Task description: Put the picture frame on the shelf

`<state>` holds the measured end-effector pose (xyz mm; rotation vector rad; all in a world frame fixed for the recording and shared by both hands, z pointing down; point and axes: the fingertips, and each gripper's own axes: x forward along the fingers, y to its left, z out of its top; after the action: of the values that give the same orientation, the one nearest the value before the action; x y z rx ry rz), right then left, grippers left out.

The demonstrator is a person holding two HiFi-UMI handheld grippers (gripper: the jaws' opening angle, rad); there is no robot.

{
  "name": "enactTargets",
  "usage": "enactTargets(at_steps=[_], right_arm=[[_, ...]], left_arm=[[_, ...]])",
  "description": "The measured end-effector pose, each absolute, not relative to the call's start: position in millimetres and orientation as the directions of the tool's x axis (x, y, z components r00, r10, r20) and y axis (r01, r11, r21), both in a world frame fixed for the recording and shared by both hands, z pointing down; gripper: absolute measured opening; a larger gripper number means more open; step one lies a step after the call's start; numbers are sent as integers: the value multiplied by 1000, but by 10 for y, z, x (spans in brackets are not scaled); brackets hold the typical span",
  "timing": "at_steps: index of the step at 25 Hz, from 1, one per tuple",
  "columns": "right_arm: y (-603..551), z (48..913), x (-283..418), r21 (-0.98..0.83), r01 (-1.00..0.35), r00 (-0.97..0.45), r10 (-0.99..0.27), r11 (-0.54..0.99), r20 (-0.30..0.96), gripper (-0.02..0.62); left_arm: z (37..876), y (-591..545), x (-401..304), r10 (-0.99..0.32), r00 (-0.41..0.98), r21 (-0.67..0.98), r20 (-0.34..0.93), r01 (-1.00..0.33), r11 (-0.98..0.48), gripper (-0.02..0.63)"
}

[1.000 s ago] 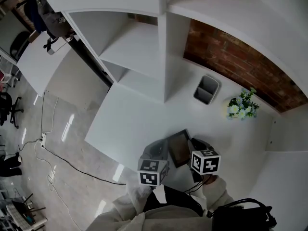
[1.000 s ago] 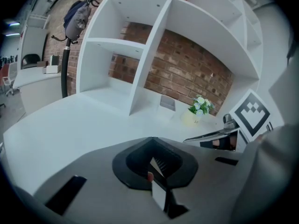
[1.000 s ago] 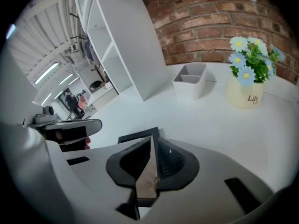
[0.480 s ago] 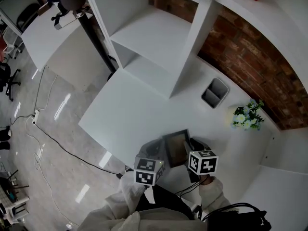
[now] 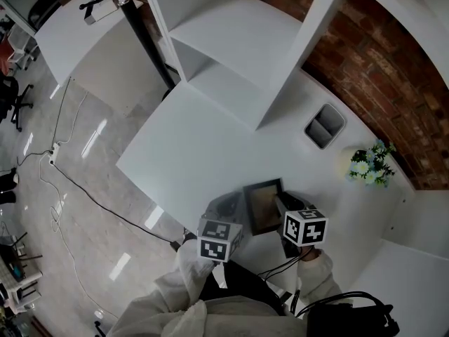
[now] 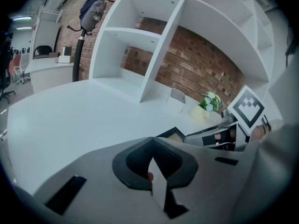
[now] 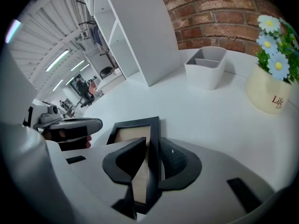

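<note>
**Frame gripped, shelf not yet reached**

The right claw (image 7: 152, 147) is clamping the picture frame (image 7: 133, 132) by one side bar, its jaws pressing on either face of the dark moulding. The left claw (image 6: 153, 161) is sitting with its jaws together and nothing showing between them, idling just beside the frame on the side facing the room.

Judging by the layout, the pick-up is looking done and the placing is remaining. In the head view the picture frame (image 5: 263, 206) is hanging over the near edge of the worktop (image 5: 189, 156), well apart from the shelf (image 5: 238, 51), whose open compartments are standing empty on this side. Whether the frame is riding clear of the worktop or resting on it cannot be told. The carry to the shelf, setting the frame down in a compartment and letting go are all seeming to be ahead.

A grey bin (image 5: 325, 126) and a flower pot (image 5: 370, 166) are standing to the right of the shelf, against the brick wall, off the likely path.

Compared with a second ago, the head camera is swinging, so the shelf is sliding up and across the view. The frame is staying in the same grip and is getting hardly any closer to the shelf, and both claws are keeping their pose
</note>
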<state>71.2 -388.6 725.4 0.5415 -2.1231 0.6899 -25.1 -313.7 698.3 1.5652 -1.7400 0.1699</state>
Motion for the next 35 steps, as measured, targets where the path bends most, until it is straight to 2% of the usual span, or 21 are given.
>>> enactTargets(at_steps=[12, 20, 30, 35], right_arm=[[-3909, 7246, 745, -277, -618, -562, -167, 736, 810, 75], [-3956, 7042, 705, -269, -651, -579, -236, 710, 780, 74], [-3920, 6772, 780, -278, -712, -585, -324, 645, 744, 74], [-4013, 6494, 909, -257, -762, -571, -428, 595, 700, 74]], left_arm=[[6917, -3146, -287, -786, 72, 378, 614, -901, 212, 8], [6761, -3109, -329, -782, 92, 361, 616, -916, 176, 8], [6478, -3180, -313, -785, 145, 323, 602, -944, 73, 8], [6279, -3264, -179, -788, 199, 293, 583, -956, -25, 8]])
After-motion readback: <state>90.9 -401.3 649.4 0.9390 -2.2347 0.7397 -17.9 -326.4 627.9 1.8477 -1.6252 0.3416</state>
